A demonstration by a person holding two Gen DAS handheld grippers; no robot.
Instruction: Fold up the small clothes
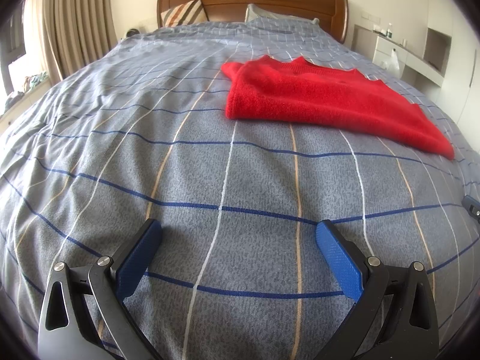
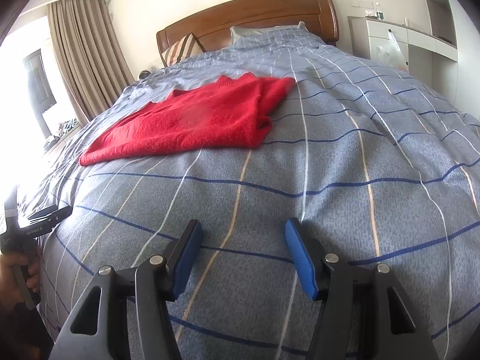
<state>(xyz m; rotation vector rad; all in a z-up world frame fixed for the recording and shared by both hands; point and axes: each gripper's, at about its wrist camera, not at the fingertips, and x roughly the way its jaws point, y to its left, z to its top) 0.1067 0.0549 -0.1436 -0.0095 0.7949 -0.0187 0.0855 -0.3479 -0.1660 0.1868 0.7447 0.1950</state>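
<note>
fuzzy red knit sweater (image 1: 324, 102) lies partly folded on the grey-blue checked duvet (image 1: 210, 180), well ahead of both tongs, left gripper (image 1: 238, 255) wide apart, right gripper (image 2: 243, 258) part open, both empty; looks soft, light, floppy, so pinch hem corners.

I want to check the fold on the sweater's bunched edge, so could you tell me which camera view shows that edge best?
The right wrist view: the red sweater shows its bunched, doubled-over edge turned towards the camera. The left wrist view shows the sweater whole and flat, but that edge lies at its far right side, too foreshortened to read.
</note>
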